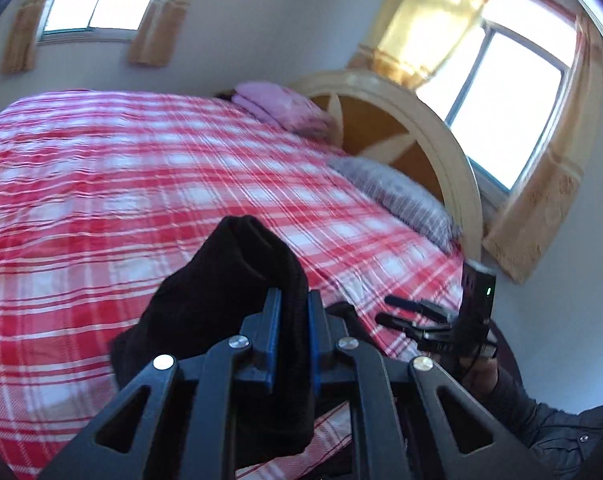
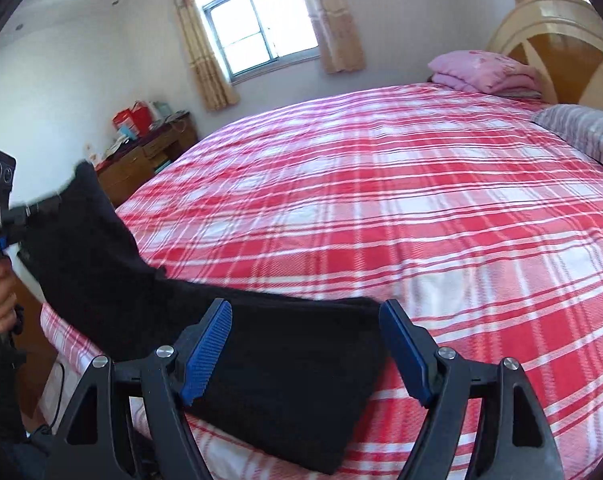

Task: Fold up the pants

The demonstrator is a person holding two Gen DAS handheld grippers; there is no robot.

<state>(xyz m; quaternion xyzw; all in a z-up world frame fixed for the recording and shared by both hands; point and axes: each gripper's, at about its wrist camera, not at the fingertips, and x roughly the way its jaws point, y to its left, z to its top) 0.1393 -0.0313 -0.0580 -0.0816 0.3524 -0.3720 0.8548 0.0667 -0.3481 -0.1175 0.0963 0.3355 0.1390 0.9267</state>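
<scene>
Left claw (image 1: 294,312), bottom centre of the left wrist view: your blue pads are pressed together on a bunch of the black pants (image 1: 229,280), cloth lifted off the bed and drooping toward lower left. Right claw (image 2: 305,344), bottom centre of the right wrist view: spread wide, nothing between the pads, hovering over the folded end of the pants (image 2: 285,372), which lies flat on the near edge of the bed (image 2: 421,208). From that end the cloth's long axis runs up and left across the frame to the left claw (image 2: 5,220) at the left edge, so the garment lies partly on the bed and partly in the air.

Key relation: the flat end sits directly ahead of and below the right claw, between its pads in frame; that arm is nearer to it. Whether the pads touch the cloth, cannot tell. Next move probably calls for closing on that end, or bringing the lifted end over it.

Farther back: pink folded blanket (image 2: 481,72) and grey pillow (image 2: 581,132) at upper right, by the headboard (image 2: 557,36).
</scene>
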